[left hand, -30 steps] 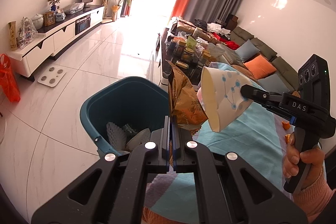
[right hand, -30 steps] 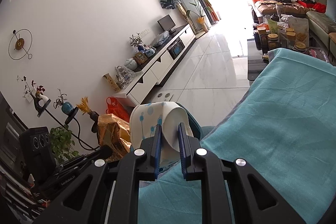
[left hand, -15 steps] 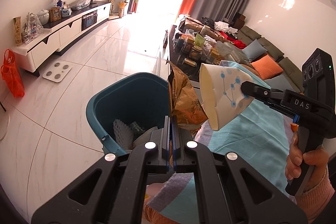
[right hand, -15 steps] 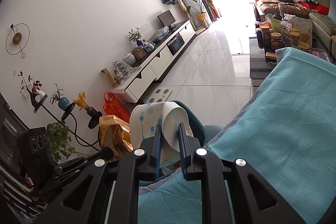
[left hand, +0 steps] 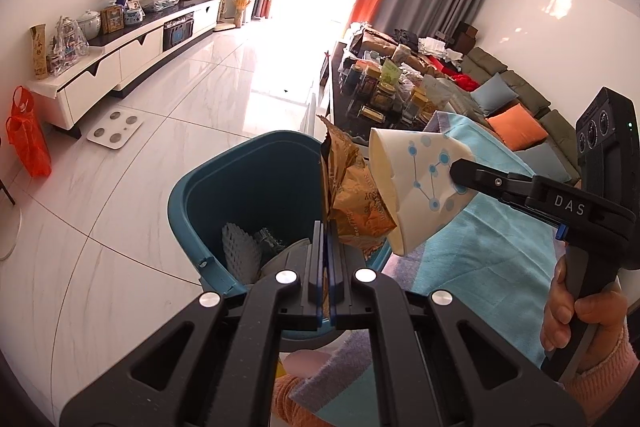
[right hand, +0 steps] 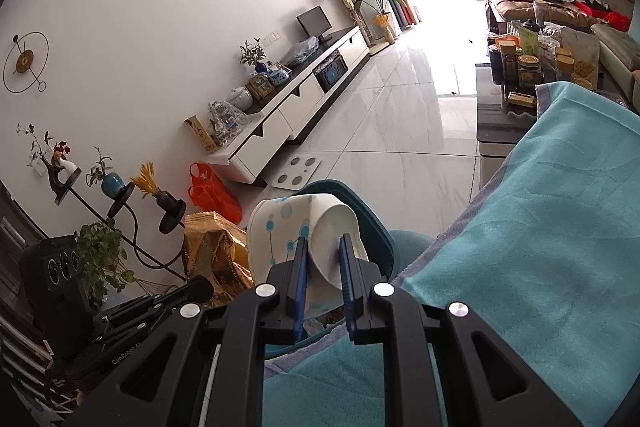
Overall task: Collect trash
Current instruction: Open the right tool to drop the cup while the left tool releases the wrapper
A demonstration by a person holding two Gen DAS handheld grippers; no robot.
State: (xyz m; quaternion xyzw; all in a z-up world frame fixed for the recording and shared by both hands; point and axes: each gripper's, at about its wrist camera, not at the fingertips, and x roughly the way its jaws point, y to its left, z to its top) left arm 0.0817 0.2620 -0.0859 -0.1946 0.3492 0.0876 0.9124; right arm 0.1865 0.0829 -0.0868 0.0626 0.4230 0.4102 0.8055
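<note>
Left wrist view: a crinkled gold snack bag (left hand: 352,203) stands pinched between the fingers of the left gripper (left hand: 325,247), which are pressed together on its lower edge, while at right centre of the frame the right gripper (left hand: 460,173) clamps the narrow base of a white paper cup (left hand: 416,187) printed with blue dots and lines. Both pieces hang at the right rim of a teal plastic bin (left hand: 240,187) in the lower centre, where a grey dimpled foam sleeve (left hand: 238,251) already lies. In the right wrist view the cup's wall (right hand: 296,239) bows inward between the blue pads (right hand: 300,267), a sign of thin, soft paper that probably crushes under a firmer squeeze. The bag looks like foil film, light, slick and springy, so a hold on its flat seam appears safest; the cup seems best taken at its stiffer base or rolled lip. Neither item should weigh much, and each would likely flutter as it falls. A turquoise terry towel (right hand: 540,247) covers the surface beside the bin, above glossy white floor tiles (left hand: 180,115).
</note>
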